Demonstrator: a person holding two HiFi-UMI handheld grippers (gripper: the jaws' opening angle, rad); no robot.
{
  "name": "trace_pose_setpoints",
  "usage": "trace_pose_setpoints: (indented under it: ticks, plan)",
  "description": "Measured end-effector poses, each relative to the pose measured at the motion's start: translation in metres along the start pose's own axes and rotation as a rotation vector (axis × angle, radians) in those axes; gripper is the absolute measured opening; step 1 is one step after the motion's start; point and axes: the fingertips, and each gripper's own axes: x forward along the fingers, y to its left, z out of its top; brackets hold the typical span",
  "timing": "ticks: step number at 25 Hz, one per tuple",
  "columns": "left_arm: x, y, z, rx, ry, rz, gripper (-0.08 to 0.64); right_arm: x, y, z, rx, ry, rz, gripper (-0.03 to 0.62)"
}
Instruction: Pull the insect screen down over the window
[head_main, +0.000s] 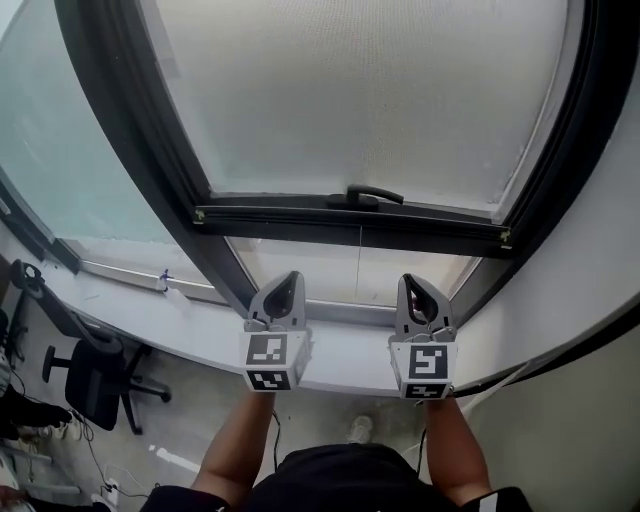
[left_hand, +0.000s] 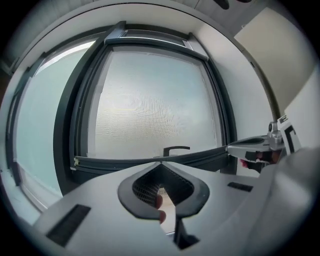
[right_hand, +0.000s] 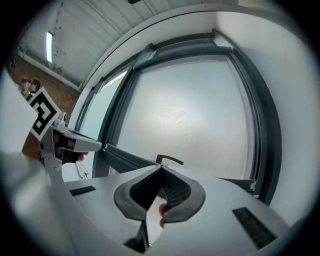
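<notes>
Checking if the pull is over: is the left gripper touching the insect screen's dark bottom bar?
Apart. The head view shows the shut, empty left gripper below the dark bottom bar, a strip of glass between them.

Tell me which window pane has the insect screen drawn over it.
The wide pane straight ahead: woven mesh covers it down to the dark bar with the handle. The pane on its left shows smooth glass, no mesh.

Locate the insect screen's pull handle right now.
In the head view the pull handle sits mid-frame on the screen's dark bottom bar, above and between the left hand-held gripper and right hand-held gripper, touching neither.
</notes>
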Motion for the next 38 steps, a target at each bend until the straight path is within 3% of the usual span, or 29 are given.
trace_pose_setpoints:
  ticks: [17, 27, 38]
  plan:
    - [-0.114, 0.02, -0.021, -0.025, -0.034, -0.091, 0.003, -0.088, 0.079, -0.003, 0.017, 0.033, -0.1, 0.006]
    - [-0.171, 0.022, -0.034, 0.002, -0.014, -0.125, 0.003, -0.142, 0.132, -0.014, -0.004, 0.083, -0.094, 0.006]
    - [-0.21, 0.006, -0.046, -0.033, 0.011, -0.089, 0.003, -0.183, 0.127, -0.002, -0.019, 0.064, -0.093, 0.006]
